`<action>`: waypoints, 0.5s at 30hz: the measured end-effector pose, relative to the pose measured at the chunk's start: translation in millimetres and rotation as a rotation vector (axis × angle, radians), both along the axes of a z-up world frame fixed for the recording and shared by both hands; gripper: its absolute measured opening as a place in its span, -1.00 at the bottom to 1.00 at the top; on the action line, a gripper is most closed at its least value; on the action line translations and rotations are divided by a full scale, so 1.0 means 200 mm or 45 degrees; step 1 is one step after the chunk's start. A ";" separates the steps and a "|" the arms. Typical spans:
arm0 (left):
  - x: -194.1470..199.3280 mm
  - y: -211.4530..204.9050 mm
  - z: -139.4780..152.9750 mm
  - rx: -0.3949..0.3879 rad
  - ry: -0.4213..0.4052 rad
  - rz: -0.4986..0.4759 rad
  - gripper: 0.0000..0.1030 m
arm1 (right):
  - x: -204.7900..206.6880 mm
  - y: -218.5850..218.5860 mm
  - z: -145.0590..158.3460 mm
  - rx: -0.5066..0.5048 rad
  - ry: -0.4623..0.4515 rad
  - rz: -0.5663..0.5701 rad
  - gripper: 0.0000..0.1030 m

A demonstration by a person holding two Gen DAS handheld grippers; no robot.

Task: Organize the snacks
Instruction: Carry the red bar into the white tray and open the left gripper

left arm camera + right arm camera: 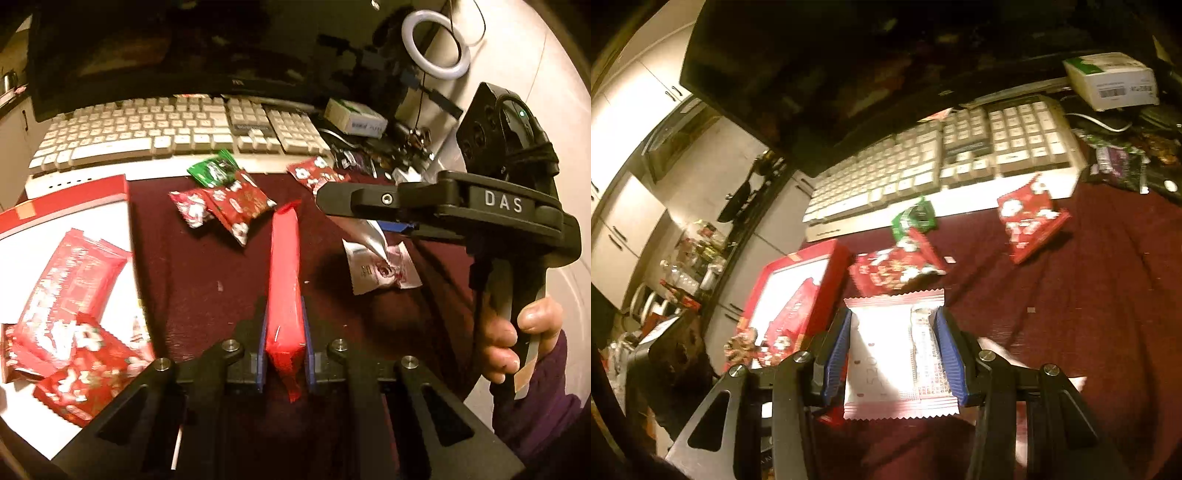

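Observation:
My left gripper is shut on a long red snack packet, held edge-on above the dark red mat. My right gripper is shut on a white snack packet with pink crimped ends; the same gripper shows from the side in the left wrist view with the white packet hanging from it. A red-rimmed box with a white inside lies at the left and holds several red packets; it also shows in the right wrist view. Loose red packets and a green one lie on the mat.
A white keyboard and a dark monitor stand behind the mat. Another red packet lies by the keyboard's right end. A small white carton, cables and wrappers clutter the back right. A ring light stands there too.

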State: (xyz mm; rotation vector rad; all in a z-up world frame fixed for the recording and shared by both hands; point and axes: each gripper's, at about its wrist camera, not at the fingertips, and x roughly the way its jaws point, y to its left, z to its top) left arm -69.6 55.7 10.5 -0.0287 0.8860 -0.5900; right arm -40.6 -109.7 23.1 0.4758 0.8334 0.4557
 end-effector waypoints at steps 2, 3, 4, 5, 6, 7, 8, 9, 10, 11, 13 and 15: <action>0.00 0.07 0.03 -0.032 0.001 0.038 -0.75 | 0.01 0.04 0.02 0.021 -0.014 0.031 -0.09; 0.00 0.12 0.05 -0.052 -0.005 0.062 -0.75 | 0.01 0.07 0.04 0.032 -0.022 0.048 -0.09; -0.02 0.16 0.08 -0.066 -0.021 0.083 -0.75 | 0.01 0.09 0.05 0.046 -0.027 0.062 -0.09; -0.04 0.22 0.12 -0.079 -0.050 0.118 -0.75 | 0.02 0.13 0.06 0.068 -0.033 0.080 -0.09; -0.06 0.27 0.15 -0.088 -0.073 0.146 -0.75 | 0.03 0.16 0.06 0.089 -0.037 0.099 -0.09; -0.09 0.33 0.19 -0.093 -0.105 0.181 -0.75 | 0.04 0.19 0.07 0.113 -0.040 0.123 -0.08; -0.12 0.39 0.22 -0.091 -0.136 0.214 -0.75 | 0.06 0.24 0.07 0.133 -0.045 0.147 -0.08; -0.14 0.43 0.25 -0.084 -0.163 0.246 -0.75 | 0.06 0.28 0.07 0.143 -0.047 0.165 -0.08; -0.16 0.48 0.27 -0.074 -0.184 0.276 -0.75 | 0.08 0.33 0.07 0.151 -0.049 0.187 -0.08; -0.17 0.54 0.28 -0.064 -0.195 0.312 -0.75 | 0.09 0.40 0.07 0.169 -0.050 0.224 -0.08; -0.19 0.63 0.29 -0.063 -0.206 0.372 -0.75 | 0.12 0.52 0.05 0.192 -0.032 0.293 -0.08; -0.19 0.71 0.28 -0.026 -0.212 0.439 -0.75 | 0.14 0.64 0.04 0.183 -0.019 0.341 -0.07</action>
